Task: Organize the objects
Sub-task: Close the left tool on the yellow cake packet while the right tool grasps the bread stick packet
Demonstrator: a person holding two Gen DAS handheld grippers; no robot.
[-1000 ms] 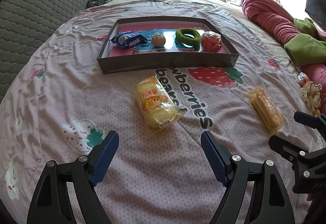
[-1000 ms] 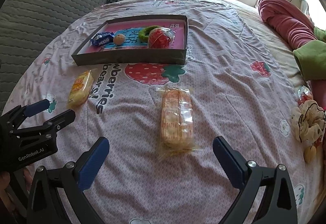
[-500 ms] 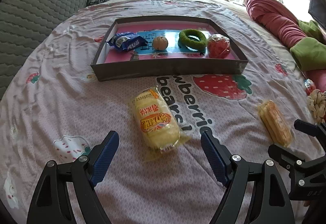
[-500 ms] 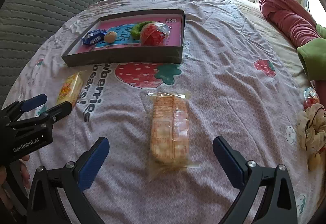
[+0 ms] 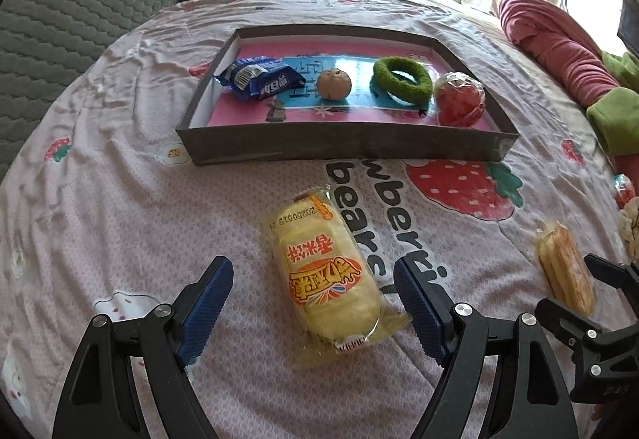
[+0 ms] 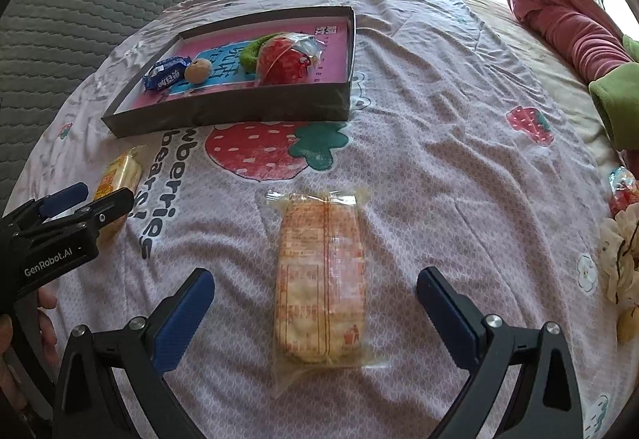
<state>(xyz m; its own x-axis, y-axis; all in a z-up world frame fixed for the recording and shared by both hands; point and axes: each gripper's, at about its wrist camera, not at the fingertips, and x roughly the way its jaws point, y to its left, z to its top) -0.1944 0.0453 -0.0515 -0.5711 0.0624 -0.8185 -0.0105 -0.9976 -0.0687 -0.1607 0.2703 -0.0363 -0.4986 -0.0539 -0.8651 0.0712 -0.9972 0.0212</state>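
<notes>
I count one grey tray (image 5: 343,149) holding four things — one blue snack packet (image 5: 261,81), one small brown ball (image 5: 334,84), one green ring (image 5: 402,79), one red wrapped ball (image 5: 459,104). Two wrapped snacks lie loose: one yellow cake (image 5: 329,279), one cracker pack (image 6: 321,281) — possibly more at the blurred edge.

Yellow-and-orange snack pack (image 5: 325,279), green ring (image 5: 402,80), grey tray (image 5: 343,145) — pink strawberry-print bedsheet (image 5: 120,207)

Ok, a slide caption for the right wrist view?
Open right gripper straddling a clear-wrapped cracker pack on the bedsheet, not yet gripping.
</notes>
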